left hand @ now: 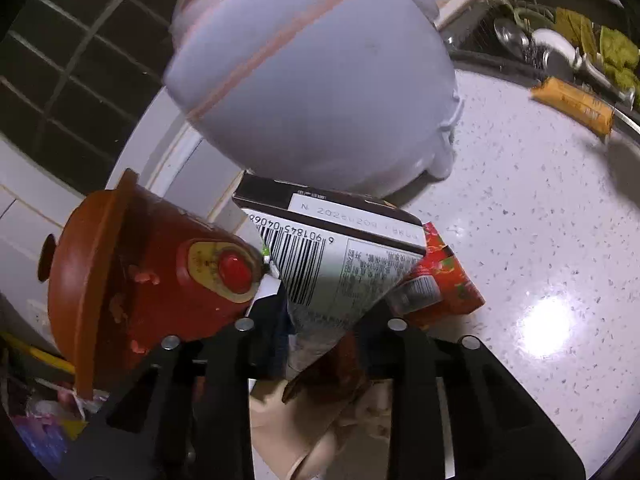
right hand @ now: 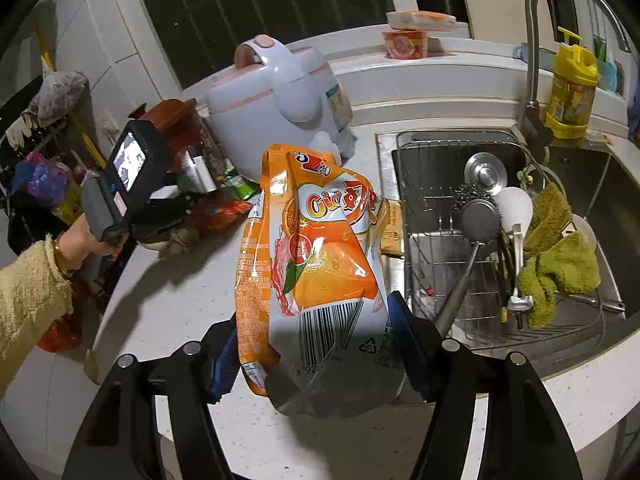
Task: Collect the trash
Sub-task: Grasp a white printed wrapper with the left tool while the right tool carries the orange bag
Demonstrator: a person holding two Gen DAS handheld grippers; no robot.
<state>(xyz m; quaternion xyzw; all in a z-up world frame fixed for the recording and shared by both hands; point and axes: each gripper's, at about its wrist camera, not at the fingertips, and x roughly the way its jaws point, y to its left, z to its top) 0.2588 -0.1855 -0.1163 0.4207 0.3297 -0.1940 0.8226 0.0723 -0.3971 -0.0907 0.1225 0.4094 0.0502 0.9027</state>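
White speckled table (right hand: 180, 312) bearing a pale rice cooker (right hand: 276, 108) with pink trim and, beside it, a red-brown clay pot (left hand: 132, 280). Steel sink (right hand: 424, 168) with wire rack, holding a ladle (right hand: 478, 220), steel scrubber (right hand: 468, 194) and green cloth (right hand: 560, 268); faucet (right hand: 534, 40) above; yellow bottle (right hand: 572, 88) behind.

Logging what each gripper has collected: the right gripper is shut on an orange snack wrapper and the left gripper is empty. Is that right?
Not quite. The left wrist view shows the left gripper shut on a barcode-printed carton. The rest stands: the right gripper is shut on the orange snack wrapper.
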